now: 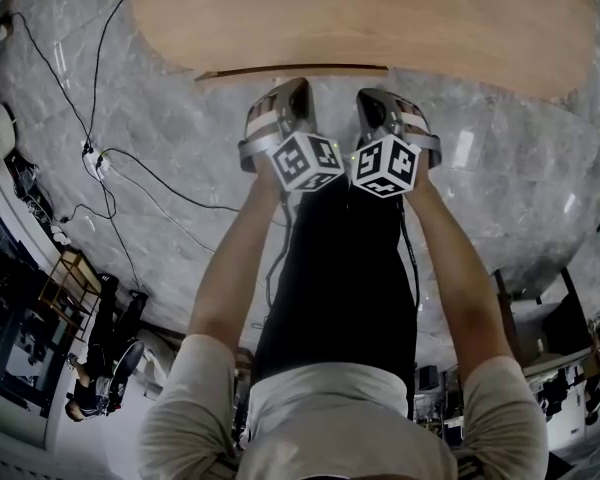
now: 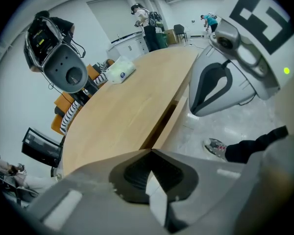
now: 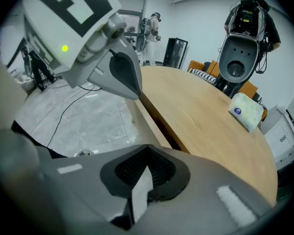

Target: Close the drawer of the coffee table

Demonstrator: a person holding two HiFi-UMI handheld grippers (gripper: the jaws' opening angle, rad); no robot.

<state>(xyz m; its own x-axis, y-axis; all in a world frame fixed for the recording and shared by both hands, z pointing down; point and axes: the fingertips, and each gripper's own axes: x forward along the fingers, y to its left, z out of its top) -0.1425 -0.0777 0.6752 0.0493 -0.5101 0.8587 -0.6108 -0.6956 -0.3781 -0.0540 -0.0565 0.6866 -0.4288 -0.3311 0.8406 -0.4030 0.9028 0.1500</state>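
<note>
Free floor before drawer, cables trailing leftward

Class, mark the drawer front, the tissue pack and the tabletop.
drawer front (image 2: 172, 122): left gripper view, middle of its pale panel.
tissue pack (image 3: 246, 111): right gripper view, centre of the wrapper.
tabletop (image 1: 380, 18): head view, bare wood.

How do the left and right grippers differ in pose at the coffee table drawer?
The left gripper points near the middle of the drawer front; the right gripper points near its right end. The left gripper's tip lies slightly closer to the drawer front than the right gripper's. Both are shut, empty and side by side.
</note>
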